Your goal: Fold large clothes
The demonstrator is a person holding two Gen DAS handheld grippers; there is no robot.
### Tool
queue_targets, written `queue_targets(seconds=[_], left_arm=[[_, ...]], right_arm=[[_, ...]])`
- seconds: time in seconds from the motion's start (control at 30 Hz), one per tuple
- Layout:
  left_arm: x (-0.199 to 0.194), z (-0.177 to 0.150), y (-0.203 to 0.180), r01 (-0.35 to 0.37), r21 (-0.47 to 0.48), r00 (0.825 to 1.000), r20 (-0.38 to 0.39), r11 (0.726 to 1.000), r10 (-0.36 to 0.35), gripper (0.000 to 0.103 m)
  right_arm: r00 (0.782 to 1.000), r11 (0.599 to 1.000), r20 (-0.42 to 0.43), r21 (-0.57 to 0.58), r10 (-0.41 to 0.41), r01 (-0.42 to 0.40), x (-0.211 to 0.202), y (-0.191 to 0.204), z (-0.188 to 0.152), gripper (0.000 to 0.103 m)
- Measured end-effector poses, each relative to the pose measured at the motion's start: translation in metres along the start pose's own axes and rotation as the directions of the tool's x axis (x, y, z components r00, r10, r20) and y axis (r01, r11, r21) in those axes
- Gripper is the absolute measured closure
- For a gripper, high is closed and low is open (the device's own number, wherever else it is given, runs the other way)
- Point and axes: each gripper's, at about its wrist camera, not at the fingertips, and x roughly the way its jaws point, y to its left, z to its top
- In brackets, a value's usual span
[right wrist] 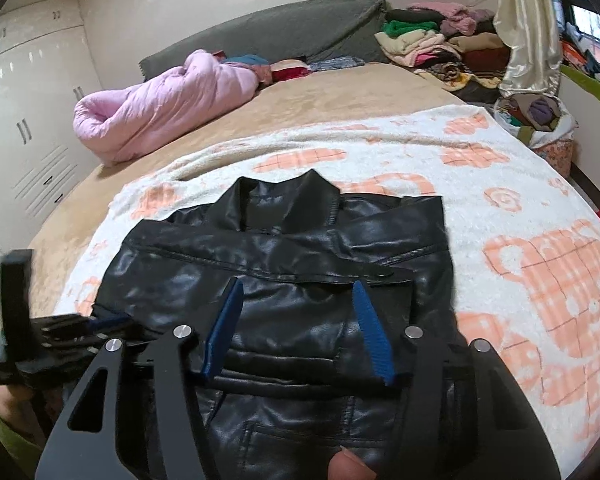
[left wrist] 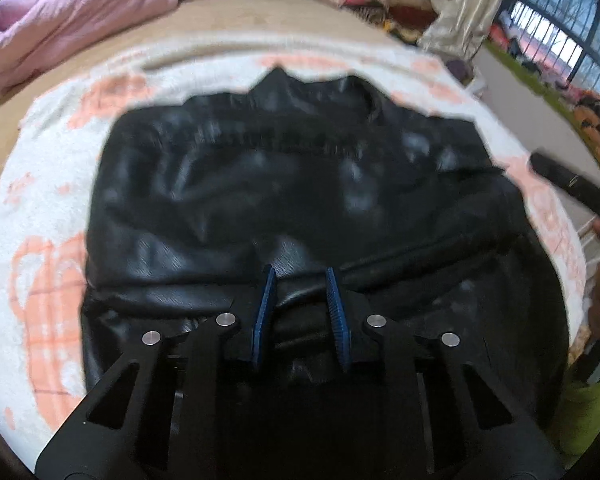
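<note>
White wardrobe doors (right wrist: 24, 128) line the left wall, grey headboard (right wrist: 268, 32) sits far back, daylight pours through right-hand windows (left wrist: 556, 32).

Left claw (left wrist: 300, 276): matte black frame, two flat arms per side with long cut-out slots. Four round silver pivot pins, two per side. Fingers (left wrist: 265, 312) carry dark blue ribbed pads, narrow and tapering toward the tips.

Right claw (right wrist: 298, 292): same build, black slotted arms, four silver pins, blue ribbed pads on fingers (right wrist: 374, 336). Black finish slightly glossy.

Bare skin at bottom edge of right wrist view, a fingertip (right wrist: 350, 466), light tone. Yellow-green sleeve (right wrist: 4, 432) at lower left corner; same green fabric at lower right of left wrist view.
</note>
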Motion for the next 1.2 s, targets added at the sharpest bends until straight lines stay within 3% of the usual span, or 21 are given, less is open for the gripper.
queue_targets(seconds=[0.13, 0.3, 0.47, 0.57, 0.77, 0.83, 0.9, 1.07, 1.2], left_arm=[[0.018, -0.004, 0.000, -0.014, -0.007, 0.999, -0.034, 1.000, 0.014, 0.084], [0.017, -0.005, 0.000, -0.011, -0.009, 1.000, -0.028, 1.000, 0.010, 0.084], [0.016, -0.004, -0.003, -0.017, 0.000, 1.000, -0.025, 1.000, 0.017, 0.084], [0.016, -0.004, -0.002, -0.008, -0.004, 1.000, -0.025, 1.000, 0.008, 0.084], [0.015, -0.003, -0.001, -0.003, -0.007, 1.000, -0.022, 1.000, 0.003, 0.084], [0.014, -0.003, -0.001, 0.014, -0.011, 1.000, -0.018, 1.000, -0.015, 0.076], [0.012, -0.002, -0.004, 0.037, -0.010, 0.999, -0.013, 0.999, -0.038, 0.069], [0.003, -0.001, -0.005, 0.045, -0.007, 0.999, 0.009, 0.999, -0.045, 0.067], [-0.005, 0.000, -0.004, 0.054, -0.008, 0.998, 0.033, 0.999, -0.054, 0.053]], right_arm=[[1.000, 0.998, -0.013, -0.065, 0.020, -0.021, 0.003, 0.016, -0.002, 0.047], [0.997, 0.985, -0.073, -0.173, -0.031, 0.018, 0.022, 0.038, -0.011, 0.047], [0.971, 0.973, -0.181, -0.199, -0.155, 0.118, 0.054, 0.028, -0.026, 0.049], [0.954, 0.982, -0.263, -0.154, -0.145, 0.106, 0.075, 0.011, -0.040, 0.051], [0.959, 0.984, -0.246, -0.145, -0.140, 0.106, 0.079, 0.011, -0.046, 0.050], [0.968, 0.989, -0.222, -0.121, -0.116, 0.091, 0.071, 0.010, -0.044, 0.049], [0.976, 0.993, -0.201, -0.100, -0.088, 0.068, 0.063, 0.009, -0.040, 0.043], [0.989, 0.996, -0.139, -0.080, -0.057, 0.046, 0.037, 0.011, -0.035, 0.029], [0.992, 0.997, -0.119, -0.069, -0.051, 0.043, 0.028, 0.009, -0.032, 0.017]])
